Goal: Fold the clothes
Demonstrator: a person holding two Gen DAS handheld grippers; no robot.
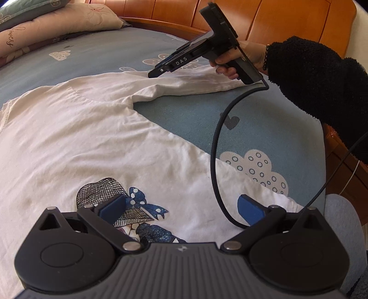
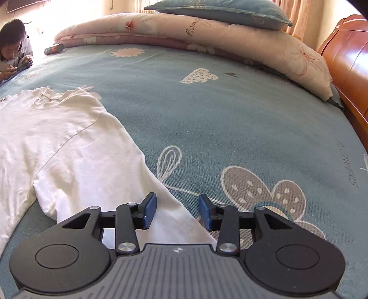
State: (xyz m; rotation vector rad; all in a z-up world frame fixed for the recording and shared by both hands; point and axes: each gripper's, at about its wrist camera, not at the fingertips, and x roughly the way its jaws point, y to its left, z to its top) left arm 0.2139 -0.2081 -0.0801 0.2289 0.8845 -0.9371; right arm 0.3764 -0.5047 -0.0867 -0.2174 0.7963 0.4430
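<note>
On bed (image 2: 207,119), white T-shirt (image 1: 80,128) lies flat; left claw (image 1: 181,208) spread wide over hem, right claw (image 2: 177,212) spread over sleeve.

White T-shirt (image 1: 92,128) printed with a black netted hat and a blue polka-dot bow. Teal bedsheet (image 2: 207,110) patterned with cream dotted clouds and flowers. Orange-brown wooden headboard (image 1: 276,20).
</note>
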